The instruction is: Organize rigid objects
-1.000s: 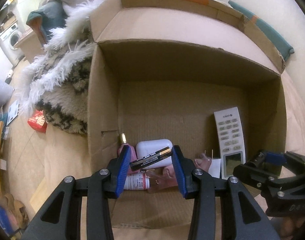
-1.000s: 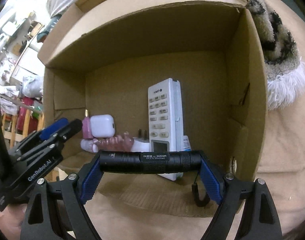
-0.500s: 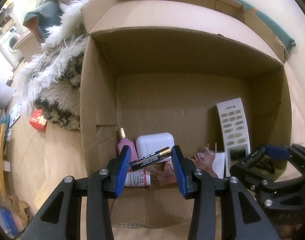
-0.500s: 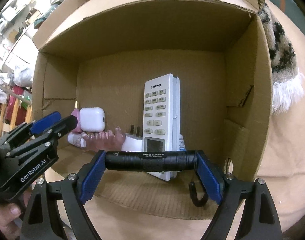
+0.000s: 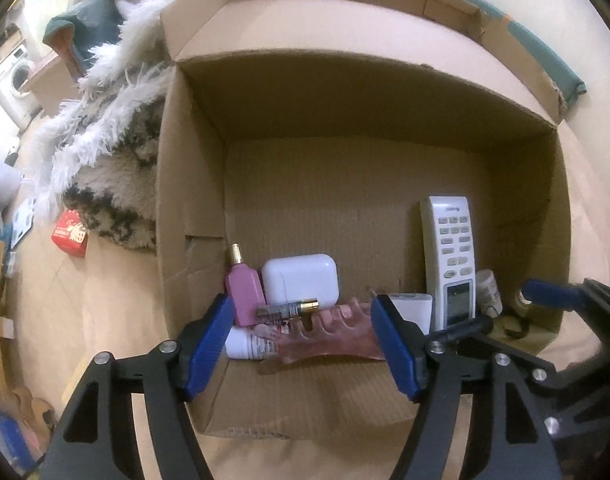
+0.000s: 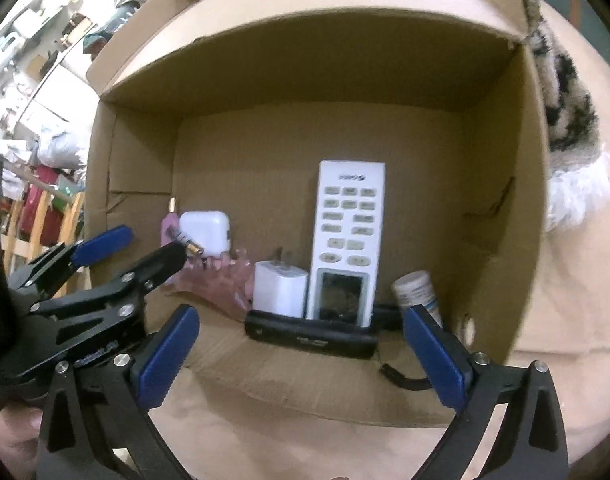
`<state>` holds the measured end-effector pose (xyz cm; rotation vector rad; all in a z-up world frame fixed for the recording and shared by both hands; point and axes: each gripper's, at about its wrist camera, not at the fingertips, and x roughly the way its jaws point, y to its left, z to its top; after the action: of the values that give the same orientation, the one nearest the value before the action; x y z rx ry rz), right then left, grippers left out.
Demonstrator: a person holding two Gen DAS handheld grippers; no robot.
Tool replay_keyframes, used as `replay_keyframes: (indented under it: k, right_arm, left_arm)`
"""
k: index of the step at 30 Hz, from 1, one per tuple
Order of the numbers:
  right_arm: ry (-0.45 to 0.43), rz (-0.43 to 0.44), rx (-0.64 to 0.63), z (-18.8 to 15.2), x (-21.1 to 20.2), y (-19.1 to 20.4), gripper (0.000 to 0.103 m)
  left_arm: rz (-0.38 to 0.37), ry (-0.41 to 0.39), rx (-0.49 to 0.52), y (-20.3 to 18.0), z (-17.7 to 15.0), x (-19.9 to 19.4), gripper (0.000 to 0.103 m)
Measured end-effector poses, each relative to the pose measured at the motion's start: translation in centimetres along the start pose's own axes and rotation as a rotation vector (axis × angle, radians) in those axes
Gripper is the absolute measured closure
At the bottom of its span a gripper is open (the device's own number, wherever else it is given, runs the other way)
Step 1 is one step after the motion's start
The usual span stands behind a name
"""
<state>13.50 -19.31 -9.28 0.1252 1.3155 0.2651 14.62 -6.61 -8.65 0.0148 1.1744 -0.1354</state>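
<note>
An open cardboard box (image 5: 193, 200) (image 6: 501, 184) lies in front of both grippers. My left gripper (image 5: 301, 344) is open; the black and gold battery (image 5: 288, 308) (image 6: 184, 241) is loose between its pads, above a pink claw hair clip (image 5: 333, 340). My right gripper (image 6: 301, 356) is open; the black flashlight (image 6: 309, 333) lies in the box by its near edge, below a white remote (image 6: 347, 240) (image 5: 451, 252).
Also in the box are a white earbud case (image 5: 301, 276), a pink bottle (image 5: 243, 288), a white charger plug (image 6: 279, 288) and a small white jar (image 6: 416, 290). A fluffy blanket (image 5: 105, 128) lies left of the box, with a red packet (image 5: 70, 233) beside it.
Both grippers opened. The battery left the left gripper's pads and the flashlight dropped from the right gripper into the box. Both grippers moved closer to the box.
</note>
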Motion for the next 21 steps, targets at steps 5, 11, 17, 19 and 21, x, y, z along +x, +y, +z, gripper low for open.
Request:
replay_keyframes:
  k: [5, 11, 17, 19, 21]
  right_arm:
    - [-0.002, 0.004, -0.001, -0.3, 0.1, 0.2, 0.000]
    - [-0.026, 0.012, -0.012, -1.6, -1.5, 0.1, 0.000]
    - [-0.029, 0.060, -0.032, -3.6, -3.4, 0.5, 0.000]
    - [-0.040, 0.064, -0.023, -4.6, -4.1, 0.4, 0.000]
    - [-0.062, 0.067, -0.017, -5.6, -4.8, 0.5, 0.000]
  left_arm:
    - [-0.050, 0.013, -0.016, 1.3, -0.7, -1.2, 0.034]
    - [-0.075, 0.000, -0.077, 3.6, -2.0, -3.6, 0.034]
    - [-0.026, -0.017, -0.049, 3.8, -4.6, -6.3, 0.034]
    - [0.011, -0.023, -0.026, 4.2, -5.4, -6.9, 0.034]
    - [0.038, -0.033, -0.024, 4.5, -6.0, -7.2, 0.034]
